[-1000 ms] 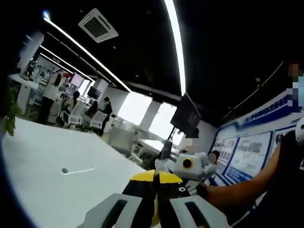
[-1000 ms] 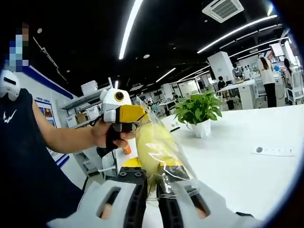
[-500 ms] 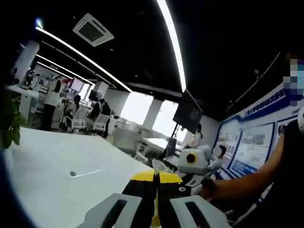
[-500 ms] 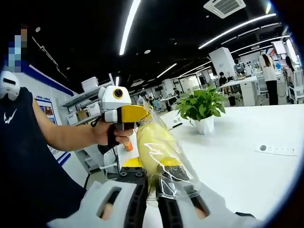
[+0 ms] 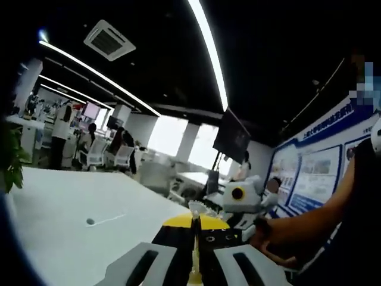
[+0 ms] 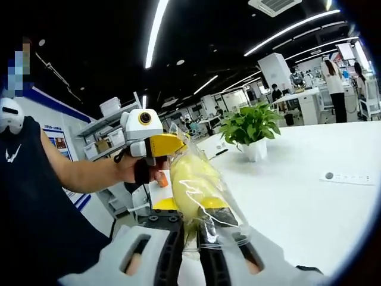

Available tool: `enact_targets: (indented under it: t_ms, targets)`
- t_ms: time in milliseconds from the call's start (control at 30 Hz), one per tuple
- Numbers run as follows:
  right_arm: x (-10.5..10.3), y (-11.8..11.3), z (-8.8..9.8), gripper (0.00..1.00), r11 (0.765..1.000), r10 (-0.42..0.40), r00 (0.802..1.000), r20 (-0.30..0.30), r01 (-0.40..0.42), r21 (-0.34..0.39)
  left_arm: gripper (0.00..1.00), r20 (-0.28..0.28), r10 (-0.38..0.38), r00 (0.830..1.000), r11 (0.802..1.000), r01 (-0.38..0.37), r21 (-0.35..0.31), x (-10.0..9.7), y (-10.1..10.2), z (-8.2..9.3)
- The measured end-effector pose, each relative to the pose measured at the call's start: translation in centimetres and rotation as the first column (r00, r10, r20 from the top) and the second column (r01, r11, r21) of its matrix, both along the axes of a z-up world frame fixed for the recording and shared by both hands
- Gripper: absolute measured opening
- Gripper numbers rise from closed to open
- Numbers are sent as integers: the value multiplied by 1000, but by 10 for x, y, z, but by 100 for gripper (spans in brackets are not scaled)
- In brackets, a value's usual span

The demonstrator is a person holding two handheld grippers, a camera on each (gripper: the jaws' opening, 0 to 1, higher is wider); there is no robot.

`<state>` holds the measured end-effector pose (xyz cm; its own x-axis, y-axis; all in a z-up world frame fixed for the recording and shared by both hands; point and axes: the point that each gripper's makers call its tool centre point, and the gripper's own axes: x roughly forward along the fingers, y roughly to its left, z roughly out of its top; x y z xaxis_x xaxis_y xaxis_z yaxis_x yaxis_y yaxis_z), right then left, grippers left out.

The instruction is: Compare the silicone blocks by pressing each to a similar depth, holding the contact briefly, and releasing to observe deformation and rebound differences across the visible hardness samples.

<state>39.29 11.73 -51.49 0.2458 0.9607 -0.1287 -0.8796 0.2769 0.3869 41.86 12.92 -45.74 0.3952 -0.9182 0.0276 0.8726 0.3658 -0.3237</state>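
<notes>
One yellow silicone block point(image 6: 191, 185), wrapped in a clear crinkled plastic bag point(image 6: 205, 205), is held up in the air between two grippers, above a white table point(image 6: 309, 202). In the right gripper view, the right gripper point(image 6: 189, 238) has its jaws closed on the near end of the bagged block, the plastic bunched between them. At the far end, the left gripper point(image 6: 168, 145), yellow-tipped, is pinched on the top of the bag, and a person's hand point(image 6: 134, 170) holds that gripper, with a bare forearm and dark shirt at the left edge.

In the left gripper view, the left gripper point(image 5: 194, 238) shows its two jaws drawn close together, with a thin sliver of the bag's edge between them. Beyond it is the right gripper point(image 5: 229, 220), white-bodied, held by the person's other hand point(image 5: 280, 241).

The right gripper view shows one potted green plant point(image 6: 250, 128) standing on the table, well apart from the grippers, and one small round socket plate point(image 6: 348, 177) set flat in the tabletop. It also shows shelving with boxes point(image 6: 104, 140) behind the person. The left gripper view shows a dark hanging monitor point(image 5: 231, 137), blue wall posters point(image 5: 318, 176), bright windows and several office chairs point(image 5: 110, 156).

The room is an open office with a black ceiling, long strip lights point(image 5: 205, 50) and one ceiling air vent point(image 5: 108, 40). A few people stand far off among the desks.
</notes>
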Motion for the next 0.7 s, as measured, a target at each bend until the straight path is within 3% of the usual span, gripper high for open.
enact_targets:
  t_ms: [300, 367, 400, 433, 700]
  targets:
    - [3, 0, -4, 3, 1000, 2, 1000, 21, -2, -20, 0, -21, 15, 1000, 1000, -15, 0, 1, 0, -4]
    - [3, 0, -5, 3, 1000, 4, 1000, 19, -4, -19, 0, -62, 21, 998, 1000, -22, -13, 3, 1, -5]
    - [3, 0, -5, 3, 1000, 6, 1000, 18, -6, -20, 0, -123, 21, 992, 999, -25, -35, 3, 1, -6]
    - [3, 0, -5, 2, 1000, 7, 1000, 24, -7, -19, 0, -132, 17, 991, 999, -23, -44, 3, 2, -6]
    - [3, -4, -5, 2, 1000, 6, 999, 32, -5, -14, 0, -94, 0, 996, 999, -4, -41, 0, -3, -4]
